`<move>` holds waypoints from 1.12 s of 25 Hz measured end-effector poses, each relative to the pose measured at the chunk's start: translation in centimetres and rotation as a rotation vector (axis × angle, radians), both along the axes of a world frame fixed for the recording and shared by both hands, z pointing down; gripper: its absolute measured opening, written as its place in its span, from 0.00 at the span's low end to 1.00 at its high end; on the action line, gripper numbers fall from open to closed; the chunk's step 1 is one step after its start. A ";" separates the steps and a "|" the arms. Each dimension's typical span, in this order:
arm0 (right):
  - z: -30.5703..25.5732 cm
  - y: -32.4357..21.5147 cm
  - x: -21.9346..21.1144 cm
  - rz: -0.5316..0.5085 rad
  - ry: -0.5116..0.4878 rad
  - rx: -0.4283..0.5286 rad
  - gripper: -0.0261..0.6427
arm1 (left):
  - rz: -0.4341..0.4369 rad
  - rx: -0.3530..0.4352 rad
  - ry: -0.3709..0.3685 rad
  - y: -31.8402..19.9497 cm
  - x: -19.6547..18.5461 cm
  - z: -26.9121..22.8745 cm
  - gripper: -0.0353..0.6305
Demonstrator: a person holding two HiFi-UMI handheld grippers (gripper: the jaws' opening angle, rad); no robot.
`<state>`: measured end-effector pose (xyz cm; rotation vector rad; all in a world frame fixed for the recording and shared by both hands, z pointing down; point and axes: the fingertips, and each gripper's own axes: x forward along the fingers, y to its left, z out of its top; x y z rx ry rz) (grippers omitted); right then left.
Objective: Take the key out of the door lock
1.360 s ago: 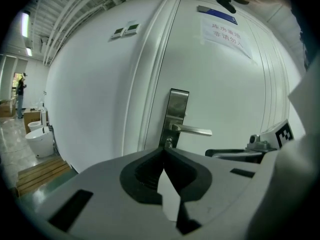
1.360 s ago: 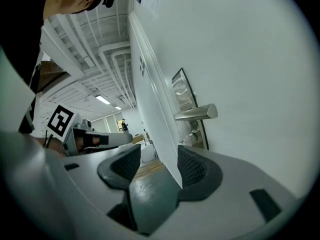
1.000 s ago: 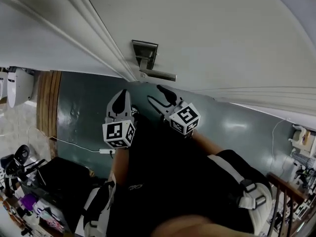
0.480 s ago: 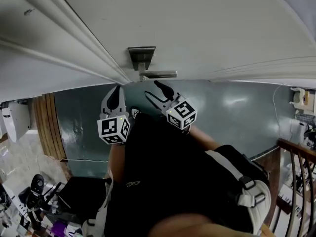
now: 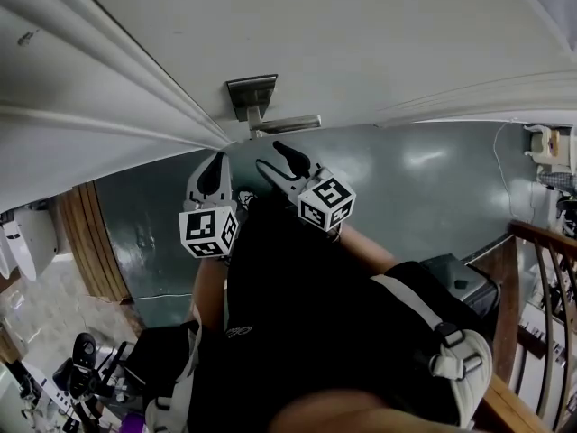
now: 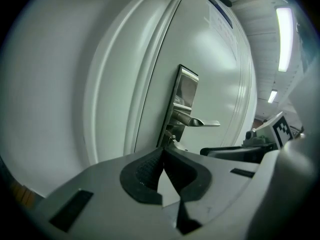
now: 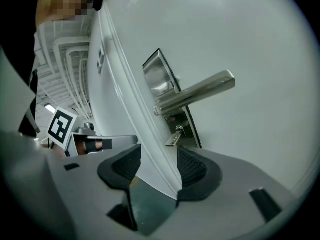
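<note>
A white door (image 5: 361, 34) carries a steel lock plate (image 5: 250, 93) with a lever handle (image 5: 288, 124). A small silver key (image 7: 173, 138) sticks out of the lock below the lever handle (image 7: 197, 96) in the right gripper view. My right gripper (image 7: 157, 165) is open, its jaws just short of the key, which lies beyond the right pad. In the head view the right gripper (image 5: 281, 162) points at the lever. My left gripper (image 5: 213, 173) hangs to its left, shut and empty. The left gripper view shows the plate (image 6: 182, 109) and key (image 6: 171, 139) past the left gripper (image 6: 162, 154).
A dark green floor (image 5: 424, 188) lies below the door. A wooden railing (image 5: 541, 269) runs at the right. A dark bag (image 5: 153, 359) and a bicycle (image 5: 86, 377) sit at lower left. The person's dark clothing (image 5: 306, 332) fills the foreground.
The head view has swung, so the lock plate sits higher in frame. Both grippers have crept a little closer to the door handle; their jaws look unchanged.
</note>
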<state>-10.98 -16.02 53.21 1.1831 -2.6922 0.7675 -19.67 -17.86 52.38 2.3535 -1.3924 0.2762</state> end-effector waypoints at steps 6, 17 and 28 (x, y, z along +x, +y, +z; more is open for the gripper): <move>0.5 -0.2 0.6 0.001 -0.058 -0.036 0.35 | -0.034 -0.024 -0.028 0.5 0.6 1.1 0.09; 2.0 -2.6 0.1 0.085 -0.401 -0.272 0.35 | -0.131 -0.041 -0.017 0.2 0.1 1.7 0.09; 2.5 -5.9 -0.4 0.166 -0.549 -0.339 0.30 | -0.208 -0.031 -0.026 0.2 -1.2 2.1 0.09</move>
